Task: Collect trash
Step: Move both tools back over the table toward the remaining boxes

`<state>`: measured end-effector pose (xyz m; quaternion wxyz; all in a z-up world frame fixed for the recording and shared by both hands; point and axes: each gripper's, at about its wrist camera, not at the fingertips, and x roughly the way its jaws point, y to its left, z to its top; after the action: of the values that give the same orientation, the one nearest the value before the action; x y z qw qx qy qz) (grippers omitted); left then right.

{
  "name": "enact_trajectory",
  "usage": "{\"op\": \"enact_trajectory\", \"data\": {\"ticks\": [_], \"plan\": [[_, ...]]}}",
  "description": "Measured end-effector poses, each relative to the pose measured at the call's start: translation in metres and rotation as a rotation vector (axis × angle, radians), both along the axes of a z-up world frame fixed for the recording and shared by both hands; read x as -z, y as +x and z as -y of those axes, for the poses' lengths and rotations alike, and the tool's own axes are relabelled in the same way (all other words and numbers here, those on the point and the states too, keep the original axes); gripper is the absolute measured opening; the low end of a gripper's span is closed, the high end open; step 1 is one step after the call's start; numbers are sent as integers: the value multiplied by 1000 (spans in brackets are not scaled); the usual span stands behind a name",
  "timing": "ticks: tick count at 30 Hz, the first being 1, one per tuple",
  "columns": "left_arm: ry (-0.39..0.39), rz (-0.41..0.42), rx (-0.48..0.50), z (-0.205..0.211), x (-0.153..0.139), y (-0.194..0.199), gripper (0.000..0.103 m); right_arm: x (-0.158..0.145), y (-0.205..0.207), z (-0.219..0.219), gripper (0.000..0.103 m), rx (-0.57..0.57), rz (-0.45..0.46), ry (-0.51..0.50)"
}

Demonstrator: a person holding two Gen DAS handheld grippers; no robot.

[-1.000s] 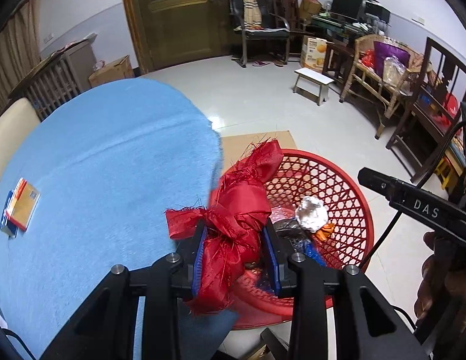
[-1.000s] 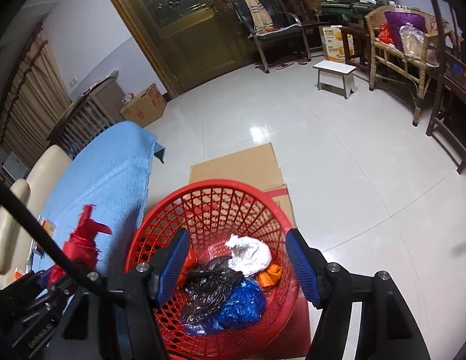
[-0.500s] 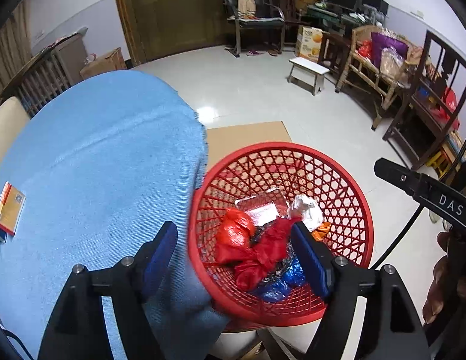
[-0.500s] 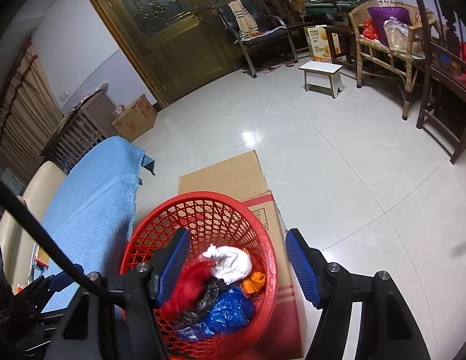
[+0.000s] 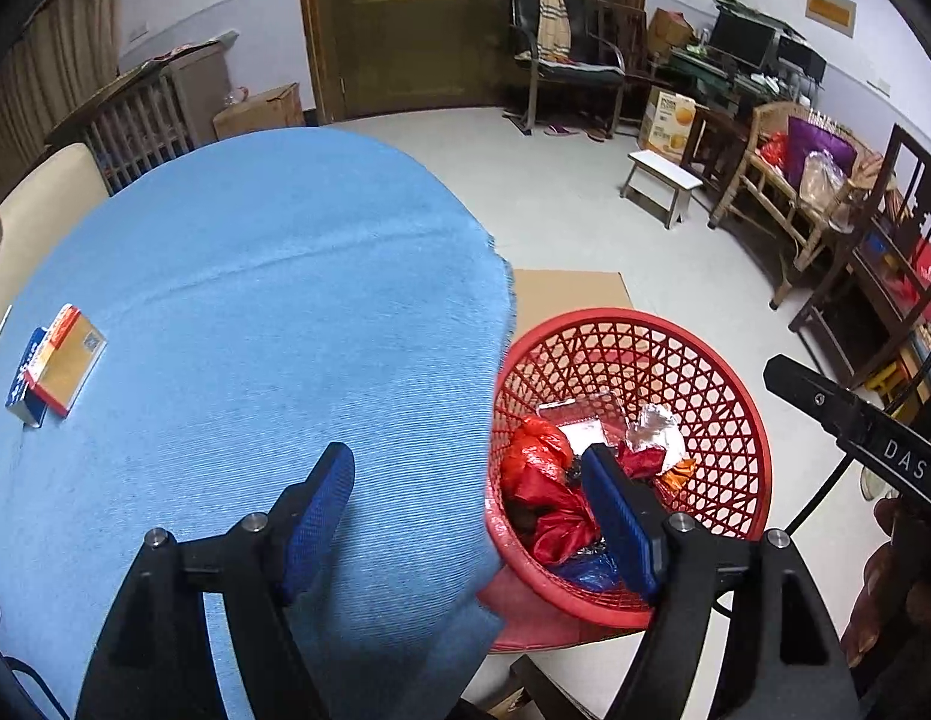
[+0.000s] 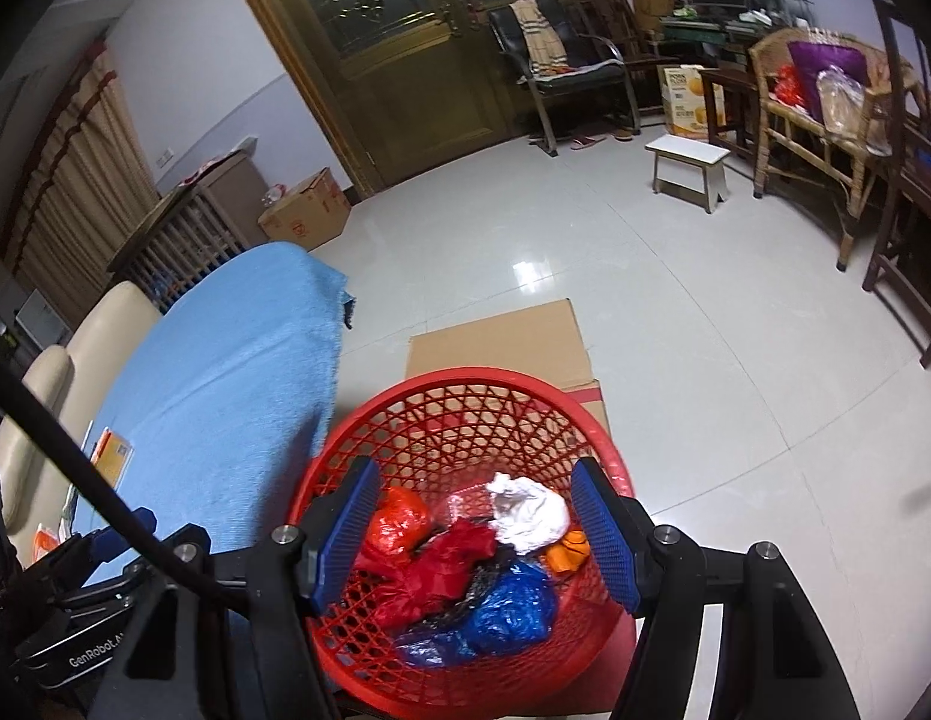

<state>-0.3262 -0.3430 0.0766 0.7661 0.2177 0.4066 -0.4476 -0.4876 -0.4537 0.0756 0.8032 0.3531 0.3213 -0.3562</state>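
A red mesh basket (image 5: 693,354) (image 6: 465,402) stands on a cardboard box beside the blue-covered table (image 5: 237,312). Inside lie a red cloth bundle (image 5: 552,519) (image 6: 429,570), an orange-red bag (image 6: 396,519), crumpled white paper (image 6: 528,513), a blue bag (image 6: 507,606) and foil (image 5: 654,426). My left gripper (image 5: 465,516) is open and empty, over the table's edge next to the basket. My right gripper (image 6: 474,531) is open and empty, above the basket.
A small orange and blue box (image 5: 57,372) lies on the table at the left. Flattened cardboard (image 6: 495,342) lies beyond the basket. A white stool (image 6: 690,171), wicker bench (image 6: 825,120) and chairs stand across the tiled floor.
My left gripper opened and let the red cloth bundle fall into the basket, then moved left over the table. My right gripper stayed open above the basket.
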Motion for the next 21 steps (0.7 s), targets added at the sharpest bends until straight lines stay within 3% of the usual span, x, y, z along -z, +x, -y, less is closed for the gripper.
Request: {"op": "enact_trajectory", "data": {"ticks": [12, 16, 21], "plan": [[-67, -28, -103, -45, -9, 29, 78, -13, 31, -27, 70, -87, -32, -32], [-73, -16, -184, -78, -5, 47, 78, -12, 50, -41, 70, -146, -48, -34], [-61, -17, -362, -139, 10, 86, 78, -3, 88, -62, 70, -248, -84, -20]]}}
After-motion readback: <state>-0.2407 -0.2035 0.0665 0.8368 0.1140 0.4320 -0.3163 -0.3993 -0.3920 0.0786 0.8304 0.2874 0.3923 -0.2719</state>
